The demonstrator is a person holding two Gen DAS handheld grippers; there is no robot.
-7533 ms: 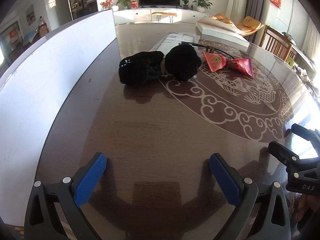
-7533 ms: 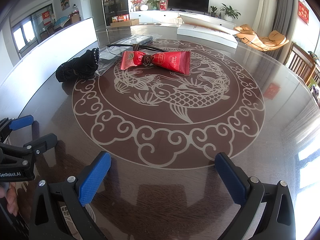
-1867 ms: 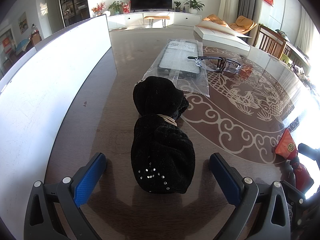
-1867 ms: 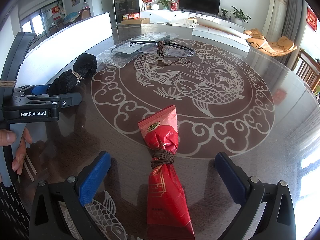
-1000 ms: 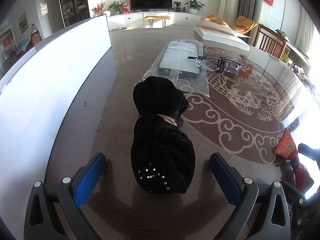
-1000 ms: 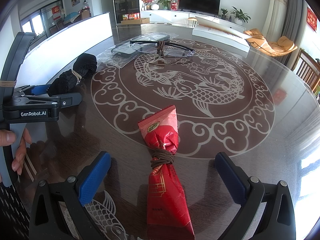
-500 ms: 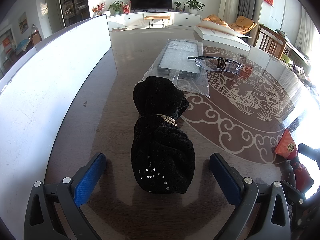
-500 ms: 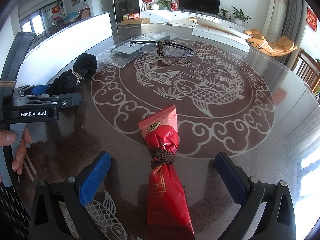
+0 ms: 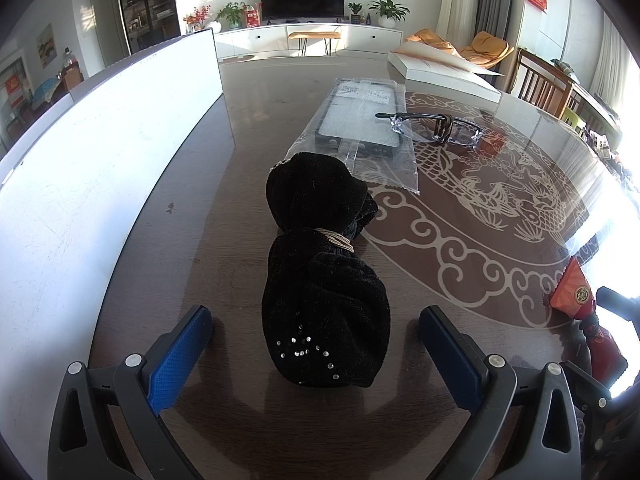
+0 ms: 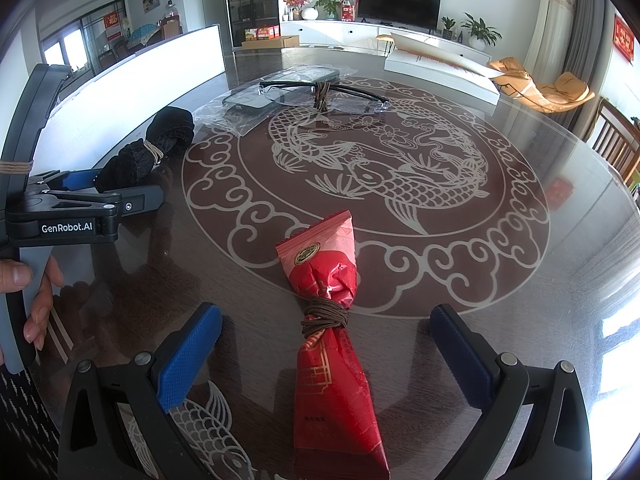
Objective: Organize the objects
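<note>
Left gripper [image 9: 314, 344] is spread wide around the near end of the soft black bundle [image 9: 324, 280] on the table [image 9: 224, 208]. Right gripper [image 10: 326, 352] is spread around the light, crinkly red packet [image 10: 332, 340]; grab its tied middle.

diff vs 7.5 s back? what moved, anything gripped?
Both bundles came from the far part of the table to the near edge. The black cloth bundle now lies lengthwise between the left gripper's open fingers; the red packet lies the same way in the right gripper. Neither is gripped. The glasses and bagged phone case stayed put. Nothing has moved for about two seconds.
</note>
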